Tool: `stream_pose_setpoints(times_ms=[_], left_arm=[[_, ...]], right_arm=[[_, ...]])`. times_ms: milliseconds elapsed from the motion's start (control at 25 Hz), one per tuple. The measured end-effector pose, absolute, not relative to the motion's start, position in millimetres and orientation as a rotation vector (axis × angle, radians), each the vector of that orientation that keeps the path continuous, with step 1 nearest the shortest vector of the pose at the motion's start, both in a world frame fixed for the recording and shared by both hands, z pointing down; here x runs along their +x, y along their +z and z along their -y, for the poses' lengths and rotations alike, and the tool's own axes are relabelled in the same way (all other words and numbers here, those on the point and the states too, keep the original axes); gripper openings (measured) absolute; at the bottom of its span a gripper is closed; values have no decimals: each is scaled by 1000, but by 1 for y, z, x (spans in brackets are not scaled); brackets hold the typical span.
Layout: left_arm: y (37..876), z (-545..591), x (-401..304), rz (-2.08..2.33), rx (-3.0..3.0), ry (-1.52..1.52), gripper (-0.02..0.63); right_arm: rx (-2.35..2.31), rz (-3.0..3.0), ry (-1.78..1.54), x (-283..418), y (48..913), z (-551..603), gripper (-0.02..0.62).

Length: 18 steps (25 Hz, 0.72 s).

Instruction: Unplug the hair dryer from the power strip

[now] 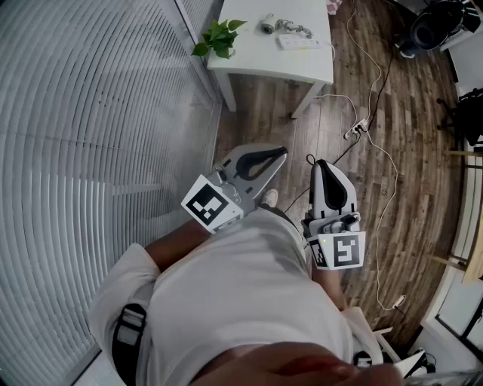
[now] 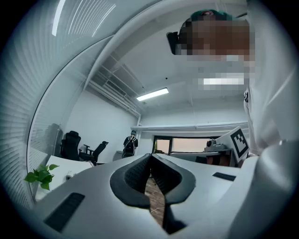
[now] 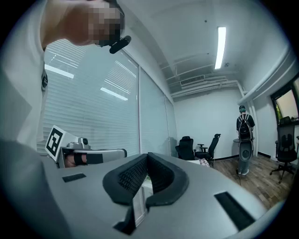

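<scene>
Wooden floor (image 1: 407,158) fills the head view, with a wall of pale blinds (image 1: 83,113) running down the left. At the far top stands a white bench (image 1: 302,66), well apart from the person, who is seen from above in a white shirt.

On the bench sit a leafy potted plant (image 1: 219,36) at the left corner, a small grey thing that is probably the hair dryer (image 1: 268,23), and just beside it a white power strip (image 1: 299,43). They are too small to show whether a plug is seated in the strip. A white cable (image 1: 355,105) trails off the bench edge and loops across the floor.

Both tools are held close to the body at waist height, pointing ahead toward the bench, a carrying pose that suits walking up rather than working. The left claw (image 1: 281,152) is clenched on nothing: its own view shows the dark pads meeting at the tips, with only floor visible in the gap behind them. The right claw (image 1: 315,163) is likewise clenched and empty, pads touching at the tips in its view.

Judging by the distance, the unplugging has not begun. The likely next need is to approach the bench, then release one claw to steady the strip and use the other on the plug.
</scene>
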State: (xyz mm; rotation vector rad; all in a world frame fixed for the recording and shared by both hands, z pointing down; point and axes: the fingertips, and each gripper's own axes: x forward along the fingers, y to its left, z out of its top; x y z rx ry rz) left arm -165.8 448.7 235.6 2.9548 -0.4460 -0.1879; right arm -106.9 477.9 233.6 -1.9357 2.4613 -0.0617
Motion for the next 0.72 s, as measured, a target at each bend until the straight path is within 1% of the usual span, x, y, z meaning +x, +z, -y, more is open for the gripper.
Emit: stream_pose_setpoints(times_ms=[720], left_arm=[[229, -449, -108, 467, 2960, -190, 29]], right_arm=[[-1852, -2410, -93, -46, 225, -474, 33]])
